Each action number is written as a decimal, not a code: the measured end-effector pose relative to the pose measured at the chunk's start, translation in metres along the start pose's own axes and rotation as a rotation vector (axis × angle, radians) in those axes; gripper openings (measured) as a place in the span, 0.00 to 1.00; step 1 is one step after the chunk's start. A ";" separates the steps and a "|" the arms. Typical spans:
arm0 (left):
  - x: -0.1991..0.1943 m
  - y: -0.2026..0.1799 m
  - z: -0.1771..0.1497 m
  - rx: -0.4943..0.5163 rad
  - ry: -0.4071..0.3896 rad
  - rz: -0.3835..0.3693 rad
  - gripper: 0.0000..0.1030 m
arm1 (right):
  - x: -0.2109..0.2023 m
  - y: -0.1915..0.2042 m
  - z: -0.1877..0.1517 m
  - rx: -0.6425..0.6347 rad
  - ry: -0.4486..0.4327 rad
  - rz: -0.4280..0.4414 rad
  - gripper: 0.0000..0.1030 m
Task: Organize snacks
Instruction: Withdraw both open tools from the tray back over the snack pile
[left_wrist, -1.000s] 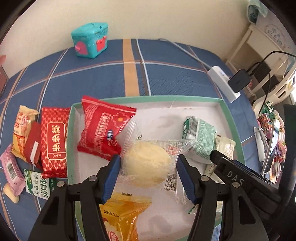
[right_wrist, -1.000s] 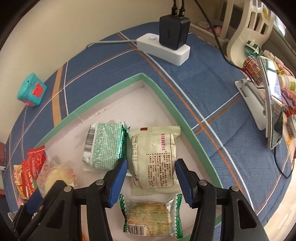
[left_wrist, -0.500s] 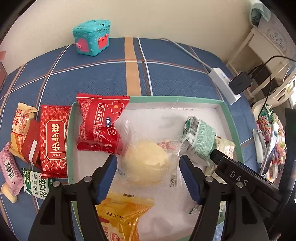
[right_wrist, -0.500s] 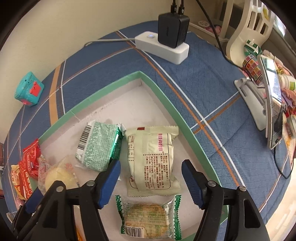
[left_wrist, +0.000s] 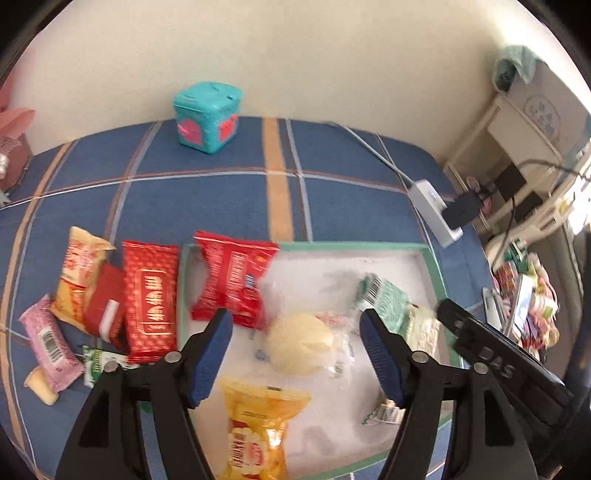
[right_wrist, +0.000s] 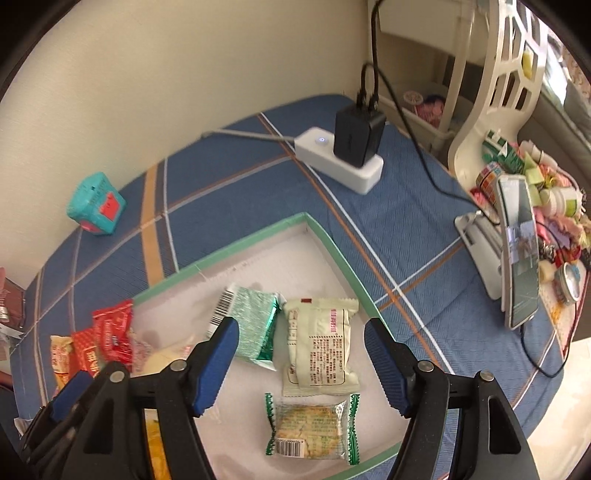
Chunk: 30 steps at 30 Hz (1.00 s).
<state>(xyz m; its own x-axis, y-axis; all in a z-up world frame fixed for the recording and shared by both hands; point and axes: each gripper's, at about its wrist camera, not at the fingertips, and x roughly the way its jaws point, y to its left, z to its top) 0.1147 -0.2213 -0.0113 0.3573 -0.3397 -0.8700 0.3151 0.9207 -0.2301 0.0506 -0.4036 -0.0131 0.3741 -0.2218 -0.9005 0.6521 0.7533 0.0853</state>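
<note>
Hovering over the green-rimmed tray (left_wrist: 430, 258), the left gripper (left_wrist: 295, 354) has just been spreading its jaws, released from the clear-wrapped yellow cake (left_wrist: 299, 343) lying beneath. The right gripper (right_wrist: 301, 356) stands wide and empty above the cream packet (right_wrist: 319, 343), seemingly just inside the tray's right rim. Bare tray floor remains toward the far corner.

A lived-in home room: a table (right_wrist: 413, 229) under a blue plaid cloth stands against a plain cream wall (left_wrist: 295, 66), carrying a power strip (right_wrist: 338, 160), a propped phone (right_wrist: 519, 251) and a clutter of small knick-knacks (right_wrist: 554, 206).
</note>
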 end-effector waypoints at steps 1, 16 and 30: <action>-0.002 0.005 0.001 -0.012 -0.009 0.011 0.82 | -0.004 0.001 0.001 -0.004 -0.007 0.002 0.72; -0.028 0.092 -0.007 -0.172 -0.058 0.168 0.89 | -0.024 0.046 -0.017 -0.129 -0.028 0.067 0.83; -0.052 0.182 -0.026 -0.302 -0.068 0.319 0.91 | -0.026 0.094 -0.044 -0.242 -0.030 0.155 1.00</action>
<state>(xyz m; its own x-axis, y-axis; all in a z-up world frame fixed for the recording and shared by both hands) 0.1311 -0.0316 -0.0194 0.4555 -0.0321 -0.8896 -0.0878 0.9929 -0.0808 0.0737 -0.2997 -0.0001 0.4787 -0.1082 -0.8713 0.4111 0.9045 0.1135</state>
